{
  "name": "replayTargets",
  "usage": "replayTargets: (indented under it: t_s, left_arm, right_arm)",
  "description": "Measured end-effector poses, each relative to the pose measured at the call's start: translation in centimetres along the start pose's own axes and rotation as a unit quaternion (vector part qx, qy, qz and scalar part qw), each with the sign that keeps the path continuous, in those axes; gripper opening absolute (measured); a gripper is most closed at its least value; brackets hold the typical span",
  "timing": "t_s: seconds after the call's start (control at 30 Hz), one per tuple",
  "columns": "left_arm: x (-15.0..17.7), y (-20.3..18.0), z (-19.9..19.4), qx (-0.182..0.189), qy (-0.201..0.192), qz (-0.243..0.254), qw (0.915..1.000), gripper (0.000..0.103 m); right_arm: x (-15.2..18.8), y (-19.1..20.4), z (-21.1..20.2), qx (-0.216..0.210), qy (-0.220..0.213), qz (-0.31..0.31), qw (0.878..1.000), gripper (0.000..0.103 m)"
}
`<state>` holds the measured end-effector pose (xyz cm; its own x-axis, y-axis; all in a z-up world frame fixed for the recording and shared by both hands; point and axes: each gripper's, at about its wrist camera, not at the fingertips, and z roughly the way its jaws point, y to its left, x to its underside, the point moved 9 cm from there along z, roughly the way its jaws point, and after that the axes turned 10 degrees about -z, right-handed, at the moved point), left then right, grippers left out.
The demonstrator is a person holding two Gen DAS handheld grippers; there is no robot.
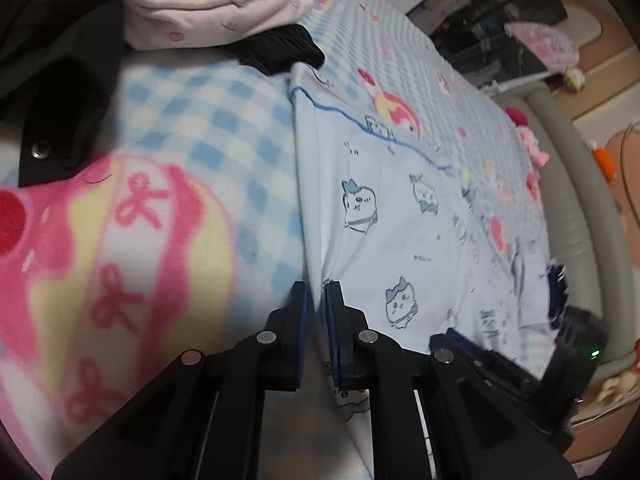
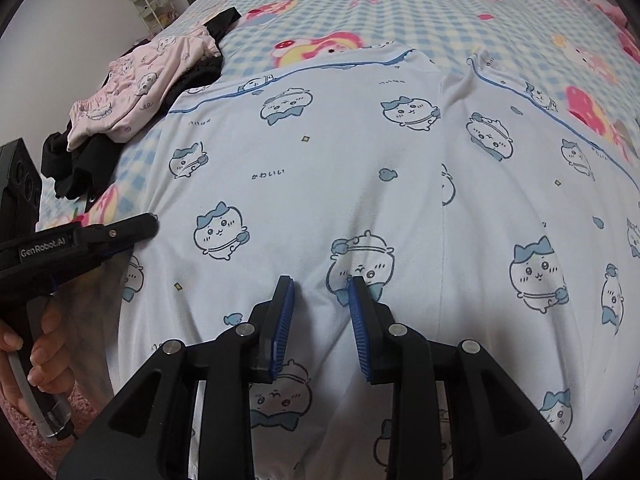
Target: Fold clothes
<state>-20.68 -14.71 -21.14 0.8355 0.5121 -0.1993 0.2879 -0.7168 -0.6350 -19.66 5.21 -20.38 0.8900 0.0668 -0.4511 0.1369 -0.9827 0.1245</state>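
Observation:
A light blue garment (image 2: 320,160) printed with cartoon animals lies spread flat on the bed, with blue piping along its far edge. My left gripper (image 1: 316,292) is shut on the garment's (image 1: 400,220) left edge, and the cloth runs up between its blue pads. In the right wrist view the left gripper (image 2: 150,222) lies at that same edge, held by a person's hand (image 2: 24,352). My right gripper (image 2: 320,286) stands open over the near middle of the garment, tips down at the cloth, which puckers slightly between them.
A pile of pink printed clothes (image 2: 132,84) on black clothes (image 2: 76,168) lies at the bed's left, close to the garment's corner. A blue checked blanket (image 2: 400,8) covers the bed. A grey padded bed edge (image 1: 580,220) runs along the far side. A shelf (image 2: 152,4) stands by the wall.

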Motion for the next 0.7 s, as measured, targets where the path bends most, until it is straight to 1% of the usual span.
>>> replayTargets:
  t_s: [0.07, 0.13, 0.2, 0.27, 0.3, 0.4, 0.5, 0.53, 0.57, 0.6, 0.67, 0.7]
  left_arm:
    - [0.0, -0.1, -0.1, 0.015, 0.004, -0.009, 0.9998, 0.012]
    - [0.0, -0.3, -0.1, 0.032, 0.007, -0.020, 0.9993, 0.018]
    - [0.0, -0.8, 0.0, 0.050, 0.011, -0.023, 0.9984, 0.041]
    - [0.1, -1.1, 0.4, 0.055, 0.015, -0.021, 0.9981, 0.043]
    - [0.1, -1.1, 0.6, 0.049, 0.015, -0.020, 0.9985, 0.043]
    - [0.1, -1.2, 0.9, 0.054, 0.017, -0.024, 0.9981, 0.041]
    - [-0.1, -1.3, 1.1, 0.065, 0.019, -0.029, 0.9973, 0.041]
    - [0.0, -1.4, 1.2, 0.062, 0.021, -0.024, 0.9975, 0.041]
    - [0.1, -1.4, 1.3, 0.054, 0.022, -0.018, 0.9981, 0.037]
    - [0.1, -1.4, 1.4, 0.047, 0.022, -0.011, 0.9986, 0.024]
    - [0.2, -1.3, 1.5, 0.020, 0.019, 0.003, 0.9996, 0.009]
    - [0.3, -1.1, 1.4, 0.005, 0.015, 0.010, 0.9998, 0.006]
  right_arm:
    - [0.0, 0.0, 0.0, 0.000, 0.000, 0.001, 1.000, 0.028]
    - [0.0, 0.0, -0.1, 0.002, -0.001, 0.001, 1.000, 0.028]
    - [-0.1, 0.1, -0.3, 0.001, -0.005, 0.001, 1.000, 0.028]
    - [-0.2, 0.0, -0.5, -0.002, -0.011, 0.005, 1.000, 0.028]
    - [-0.3, 0.0, -0.6, -0.005, -0.015, 0.008, 1.000, 0.028]
    - [-0.7, 0.0, -0.7, -0.018, -0.027, 0.021, 0.999, 0.028]
    - [-1.2, 0.3, -0.4, -0.013, -0.027, 0.019, 0.999, 0.029]
    - [-1.2, 0.3, -0.4, -0.012, -0.026, 0.017, 0.999, 0.029]
    - [-1.2, 0.4, -0.3, -0.011, -0.026, 0.014, 1.000, 0.029]
    - [-1.2, 0.5, -0.3, -0.010, -0.026, 0.012, 1.000, 0.029]
    - [-1.1, 0.4, -0.2, -0.006, -0.024, 0.009, 1.000, 0.029]
    - [-1.0, 0.3, -0.1, -0.003, -0.023, 0.008, 1.000, 0.029]
